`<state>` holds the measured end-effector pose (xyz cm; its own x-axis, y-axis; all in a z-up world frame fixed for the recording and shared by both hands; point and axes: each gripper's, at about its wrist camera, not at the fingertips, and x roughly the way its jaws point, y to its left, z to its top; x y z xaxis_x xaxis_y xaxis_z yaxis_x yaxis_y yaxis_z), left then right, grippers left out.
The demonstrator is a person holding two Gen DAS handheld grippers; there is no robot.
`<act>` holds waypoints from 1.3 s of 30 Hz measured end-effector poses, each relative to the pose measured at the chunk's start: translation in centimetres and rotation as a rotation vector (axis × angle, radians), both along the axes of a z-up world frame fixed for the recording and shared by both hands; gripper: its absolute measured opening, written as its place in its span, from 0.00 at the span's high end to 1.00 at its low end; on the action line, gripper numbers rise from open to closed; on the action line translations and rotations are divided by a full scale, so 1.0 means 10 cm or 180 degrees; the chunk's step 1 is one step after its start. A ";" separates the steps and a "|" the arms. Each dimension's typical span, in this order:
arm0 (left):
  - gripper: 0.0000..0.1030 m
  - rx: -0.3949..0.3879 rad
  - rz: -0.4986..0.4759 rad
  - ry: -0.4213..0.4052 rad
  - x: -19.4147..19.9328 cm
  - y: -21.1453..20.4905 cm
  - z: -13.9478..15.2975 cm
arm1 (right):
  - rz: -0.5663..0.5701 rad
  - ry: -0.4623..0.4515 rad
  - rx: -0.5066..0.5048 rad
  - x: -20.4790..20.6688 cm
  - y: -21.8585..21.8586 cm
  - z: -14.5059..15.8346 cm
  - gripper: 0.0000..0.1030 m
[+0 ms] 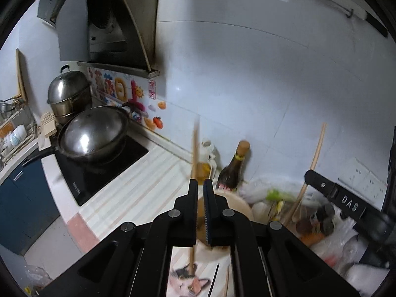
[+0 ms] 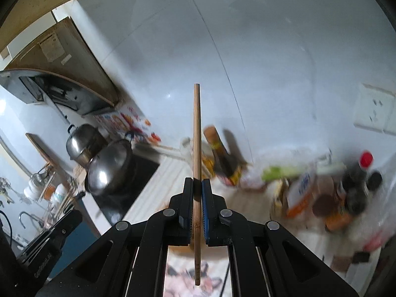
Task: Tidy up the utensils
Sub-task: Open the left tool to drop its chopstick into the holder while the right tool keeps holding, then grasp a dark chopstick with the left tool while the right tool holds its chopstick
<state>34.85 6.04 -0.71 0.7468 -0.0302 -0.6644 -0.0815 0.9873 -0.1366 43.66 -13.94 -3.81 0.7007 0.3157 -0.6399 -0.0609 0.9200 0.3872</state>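
My left gripper is shut on a thin wooden chopstick. The blurred stick rises above the jaws and pokes out below them. In the right wrist view my right gripper is shut on a second wooden chopstick, held upright, with its lower end over a cat-print mat. The right gripper also shows at the right of the left wrist view, with its chopstick slanting up from it. Low at the left of the right wrist view is the left gripper. Both grippers are well above the counter.
A lidded wok sits on a black cooktop, with a steel steamer pot behind. A dark sauce bottle and an oil bottle stand by the tiled wall. Jars, bags and boxes crowd the right. A dish rack is far left.
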 end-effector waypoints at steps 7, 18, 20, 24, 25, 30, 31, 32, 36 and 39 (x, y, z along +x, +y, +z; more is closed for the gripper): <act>0.98 -0.0028 -0.0067 0.0095 0.53 -0.08 -0.14 | 0.0000 0.0043 -0.0069 0.50 0.20 -0.20 0.94; 0.20 -0.0008 0.0381 0.0390 0.13 0.51 -0.71 | -0.0077 0.0241 0.0065 0.22 -0.13 -0.52 0.94; 0.19 0.0056 0.0466 0.0411 -0.05 0.58 -0.87 | -0.0104 0.0340 0.0040 0.01 -0.23 -0.59 0.94; 0.19 0.0247 0.0345 0.0822 -0.30 0.51 -1.44 | -0.0206 0.0722 -0.0023 -0.40 -0.40 -0.96 0.94; 0.19 0.0239 0.0263 0.0962 -0.37 0.45 -1.65 | -0.0258 0.0878 -0.0061 -0.52 -0.44 -1.15 0.94; 0.19 0.0167 -0.0287 0.1554 -0.56 -0.05 -2.47 | -0.0453 0.1473 -0.0133 -0.87 -0.54 -1.92 0.94; 0.20 0.0195 -0.0407 0.1647 -0.58 -0.18 -2.61 | -0.0469 0.1568 -0.0147 -0.92 -0.55 -2.05 0.94; 0.20 0.0211 -0.0532 0.1750 -0.60 -0.31 -2.76 | -0.0471 0.1657 -0.0168 -0.94 -0.55 -2.17 0.94; 0.27 0.0154 -0.0835 0.2043 -0.58 -0.67 -3.13 | -0.0501 0.1924 -0.0261 -1.06 -0.60 -2.60 0.94; 0.32 0.0274 -0.0987 0.2228 -0.58 -0.91 -3.38 | -0.0539 0.2042 -0.0274 -1.09 -0.64 -2.77 0.94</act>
<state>29.00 -3.10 -34.49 0.1172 -0.0963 -0.9884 0.1616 0.9839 -0.0767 32.75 -20.35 -31.47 0.2081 0.1640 -0.9643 0.3051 0.9258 0.2233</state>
